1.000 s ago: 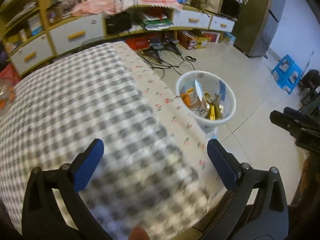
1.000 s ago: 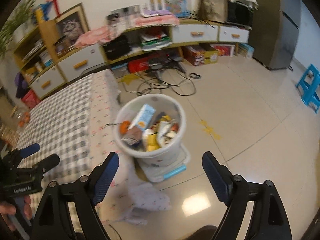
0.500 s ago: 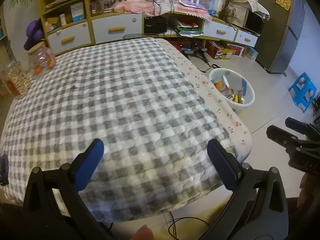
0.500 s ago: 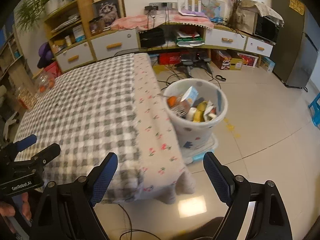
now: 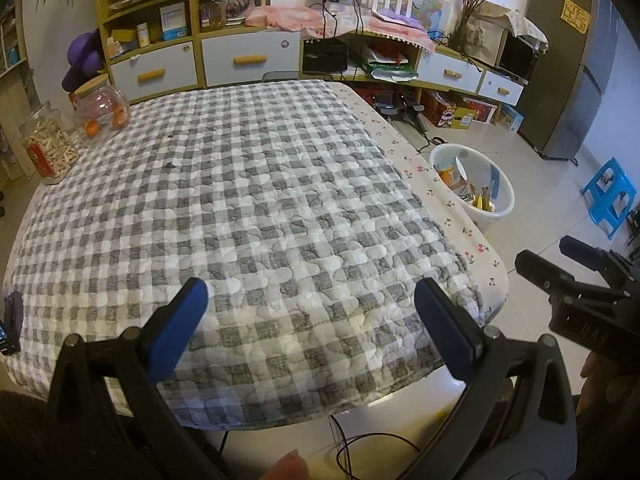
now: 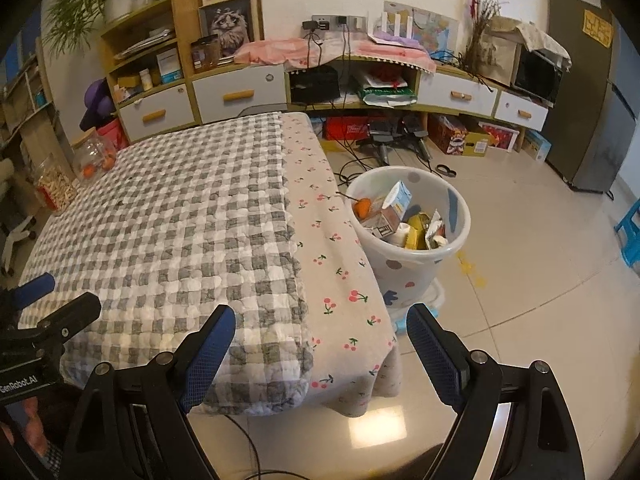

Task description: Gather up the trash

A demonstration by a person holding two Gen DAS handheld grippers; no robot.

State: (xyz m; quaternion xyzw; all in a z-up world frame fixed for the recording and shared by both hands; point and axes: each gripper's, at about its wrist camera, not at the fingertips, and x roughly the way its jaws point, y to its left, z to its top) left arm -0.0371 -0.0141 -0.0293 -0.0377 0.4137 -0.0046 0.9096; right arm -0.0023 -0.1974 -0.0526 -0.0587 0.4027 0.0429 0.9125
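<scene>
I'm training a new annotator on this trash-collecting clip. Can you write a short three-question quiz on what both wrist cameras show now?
1. True or false: the white polka-dot plastic trash bin stands on the table.
2. What is between the right tongs? A) a carton B) nothing C) a jar
3. Fill in: the two glass jars sit at the table's far ____ corner in the left wrist view.

Key: 1 false, it stands on the floor beside the grey checked tablecloth; 2 B; 3 left.

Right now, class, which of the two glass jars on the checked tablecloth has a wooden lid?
The rounder jar holding orange pieces, farther back; its lid is pale wood. The taller jar beside it holds pale sticks and bears a red label.
</scene>
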